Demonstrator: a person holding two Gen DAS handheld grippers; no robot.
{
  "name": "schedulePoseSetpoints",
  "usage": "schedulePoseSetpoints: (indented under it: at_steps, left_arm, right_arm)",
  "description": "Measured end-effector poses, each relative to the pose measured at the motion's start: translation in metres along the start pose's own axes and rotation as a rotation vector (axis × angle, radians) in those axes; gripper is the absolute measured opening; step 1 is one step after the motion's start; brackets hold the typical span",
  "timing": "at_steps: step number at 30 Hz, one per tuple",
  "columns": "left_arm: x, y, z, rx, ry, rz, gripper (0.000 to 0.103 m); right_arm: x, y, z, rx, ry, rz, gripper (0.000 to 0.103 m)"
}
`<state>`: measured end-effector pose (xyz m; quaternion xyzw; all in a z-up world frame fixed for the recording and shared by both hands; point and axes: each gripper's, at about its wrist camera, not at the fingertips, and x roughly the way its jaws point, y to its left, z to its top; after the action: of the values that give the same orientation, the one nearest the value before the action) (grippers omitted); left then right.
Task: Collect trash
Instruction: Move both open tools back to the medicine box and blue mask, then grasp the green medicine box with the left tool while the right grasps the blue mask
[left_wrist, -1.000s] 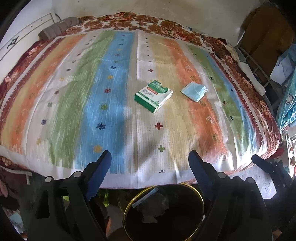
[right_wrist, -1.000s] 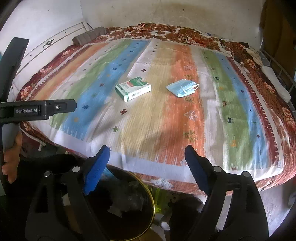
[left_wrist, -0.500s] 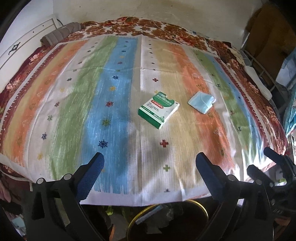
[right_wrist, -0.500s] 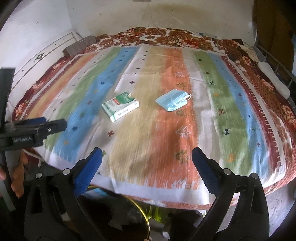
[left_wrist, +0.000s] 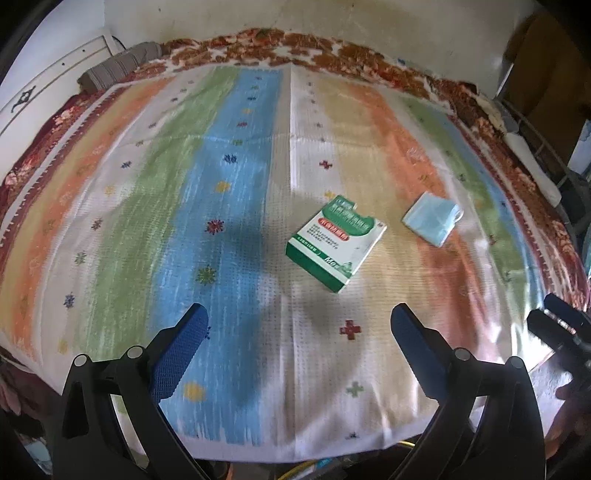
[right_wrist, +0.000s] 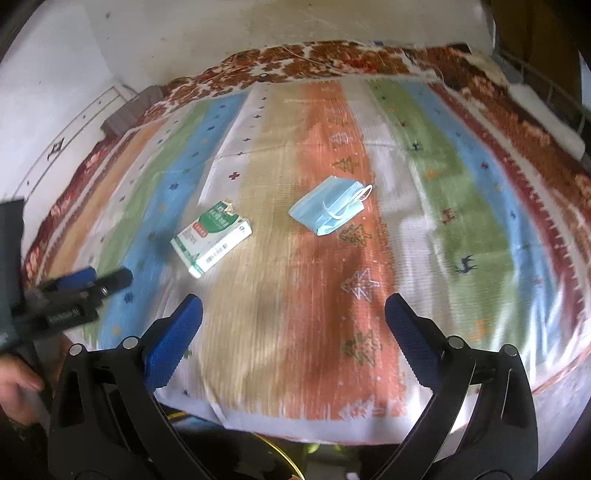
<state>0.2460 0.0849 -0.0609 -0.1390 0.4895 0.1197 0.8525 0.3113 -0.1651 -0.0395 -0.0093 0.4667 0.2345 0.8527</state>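
A green and white carton (left_wrist: 335, 246) lies on the striped bedspread, ahead of my left gripper (left_wrist: 298, 334), which is open and empty over the bed's near part. A crumpled blue face mask (left_wrist: 432, 218) lies to the carton's right. In the right wrist view the mask (right_wrist: 330, 210) sits ahead of my right gripper (right_wrist: 293, 321), also open and empty, with the carton (right_wrist: 211, 238) to the left. The left gripper (right_wrist: 79, 291) shows at the left edge there. The right gripper (left_wrist: 561, 325) shows at the right edge of the left view.
The striped bedspread (left_wrist: 240, 221) covers a bed with a floral border (left_wrist: 295, 44). A grey folded cloth (left_wrist: 118, 66) lies at the far left corner. A gold bin rim (left_wrist: 406, 443) peeks below the bed's near edge. A metal rack (left_wrist: 546, 155) stands at right.
Both grippers have moved forward and up from above the gold-rimmed bin to over the bed. The carton and mask now sit closer. Both stay open.
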Motion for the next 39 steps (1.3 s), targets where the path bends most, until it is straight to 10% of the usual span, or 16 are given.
schedulePoseSetpoints:
  at_steps: [39]
  left_arm:
    - [0.101,-0.017,0.037,0.232,0.033,-0.077,0.097]
  right_arm:
    - [0.171,-0.075,0.069,0.349,0.102,0.127,0.066]
